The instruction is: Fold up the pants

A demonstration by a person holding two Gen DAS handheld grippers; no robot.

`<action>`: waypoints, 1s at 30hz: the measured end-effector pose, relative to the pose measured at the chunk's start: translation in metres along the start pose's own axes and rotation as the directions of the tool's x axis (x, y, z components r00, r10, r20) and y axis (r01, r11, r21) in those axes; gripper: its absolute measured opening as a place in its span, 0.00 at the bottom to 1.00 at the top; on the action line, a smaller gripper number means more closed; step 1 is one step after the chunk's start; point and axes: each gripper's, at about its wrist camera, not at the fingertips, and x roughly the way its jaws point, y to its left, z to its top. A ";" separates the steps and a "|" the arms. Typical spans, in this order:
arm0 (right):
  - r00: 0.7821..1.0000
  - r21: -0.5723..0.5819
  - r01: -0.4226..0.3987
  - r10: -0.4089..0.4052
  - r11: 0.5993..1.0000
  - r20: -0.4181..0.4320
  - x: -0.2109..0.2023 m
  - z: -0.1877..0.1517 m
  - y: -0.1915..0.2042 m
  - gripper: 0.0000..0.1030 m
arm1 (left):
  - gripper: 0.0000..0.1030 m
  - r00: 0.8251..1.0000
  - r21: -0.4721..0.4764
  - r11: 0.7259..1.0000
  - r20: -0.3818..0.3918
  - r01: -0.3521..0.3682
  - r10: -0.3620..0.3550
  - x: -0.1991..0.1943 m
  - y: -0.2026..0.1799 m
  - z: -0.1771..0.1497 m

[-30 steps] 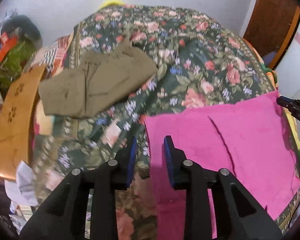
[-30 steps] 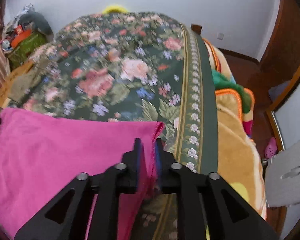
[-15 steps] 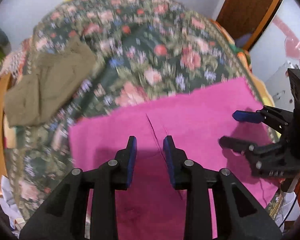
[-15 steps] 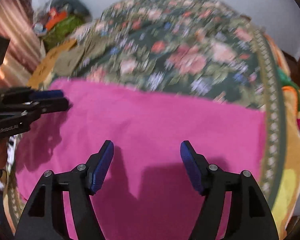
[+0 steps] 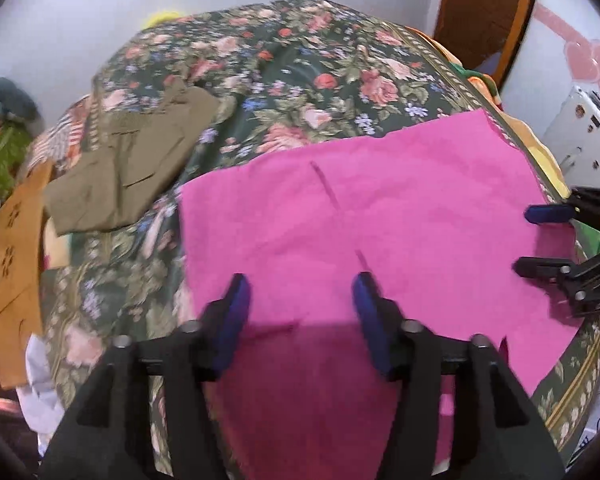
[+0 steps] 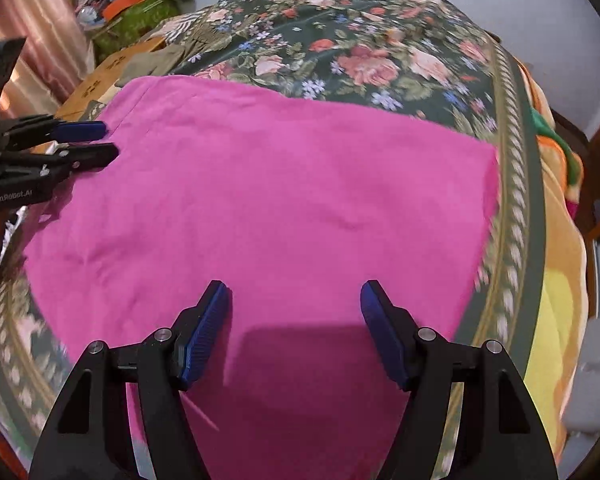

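While the pink pants (image 5: 380, 220) are lying spread flat over the near end of the floral bedspread (image 5: 300, 64), we are holding both grippers above them with nothing gripped. Our left gripper (image 5: 300, 292) is hovering over the near left part of the cloth, its 2 blue-padded jaws standing wide apart and holding nothing, and its shadow is falling on the fabric just beneath. Our right gripper (image 6: 294, 300) is hanging over the near right part, jaws likewise spread wide and empty. From the left wrist view we are seeing the right gripper (image 5: 540, 240) at the right edge of the pants, reaching in sideways with its fingers parted; from the right wrist view the left gripper (image 6: 108, 142) is showing at the far left corner of the cloth, though at that angle we cannot tell how far its jaws are parted. A thin dark crease is running down the middle of the pink fabric in the left view. Well apart from the pants, a folded olive garment (image 5: 128, 168) is resting on the far left of the bed, beside a wooden board (image 5: 16, 264) at the bed's left side. An orange blanket (image 6: 556, 240) is hanging off the right side of the bed.
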 end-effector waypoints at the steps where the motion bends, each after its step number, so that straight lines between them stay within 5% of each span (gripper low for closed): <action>1: 1.000 0.014 -0.001 0.001 1.000 0.008 -0.004 -0.005 -0.001 0.64 | 0.57 1.000 -0.019 1.000 0.000 0.014 -0.014 -0.004 0.003 -0.004; 20: 1.000 0.186 0.009 -0.010 0.982 0.007 -0.047 -0.077 -0.026 0.65 | 0.74 0.999 -0.153 0.988 -0.006 0.038 -0.040 -0.052 0.034 -0.075; 23: 0.998 0.154 0.056 -0.058 0.987 0.010 -0.057 -0.076 -0.026 0.65 | 0.74 1.000 -0.188 0.982 -0.022 -0.011 0.006 -0.062 0.044 -0.077; 30: 0.989 0.080 0.025 -0.036 0.997 0.146 -0.087 -0.046 0.001 0.65 | 0.74 0.984 -0.377 0.910 0.026 0.174 -0.178 -0.078 0.056 -0.077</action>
